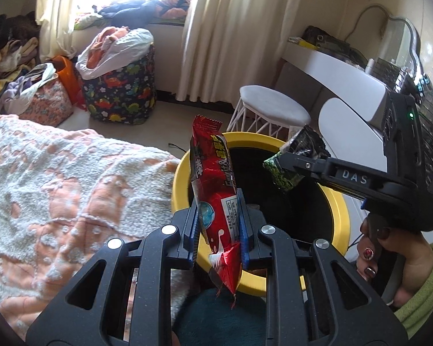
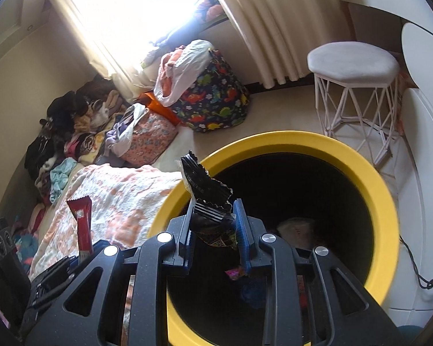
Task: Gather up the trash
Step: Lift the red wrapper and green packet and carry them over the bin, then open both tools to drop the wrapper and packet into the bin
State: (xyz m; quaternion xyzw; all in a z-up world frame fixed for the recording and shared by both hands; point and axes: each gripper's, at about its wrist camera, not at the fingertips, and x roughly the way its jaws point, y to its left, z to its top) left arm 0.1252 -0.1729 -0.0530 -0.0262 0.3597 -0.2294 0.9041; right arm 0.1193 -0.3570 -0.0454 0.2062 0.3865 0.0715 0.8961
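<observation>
We have two pieces of trash in hand and both are at the bin [image 2: 277,144], so this round of collecting looks close to done. Our left gripper [image 1: 218,230] is nearly closed, its blue pads pinching a red wrapper [image 1: 213,190] that stands upright over the near rim of the bin. Our right gripper [image 2: 213,230] is also narrow, with a black wrapper [image 2: 207,199] between its pads; in the left wrist view that same wrapper shows a green printed side and hangs above the bin's dark mouth. Whether the right pads press it firmly or have begun to slacken, we cannot tell for sure, but it has not dropped. What is left, as we judge it, is to let both go so they fall inside.

Some trash already lies at the bottom of the bin: a pale crumpled lump and a pink scrap, though the interior is too dark to name them. The blanket [image 1: 57,178] beside the bin shows no more litter, yet much of it is cut off by the grippers. The floor behind the bin is hidden.
</observation>
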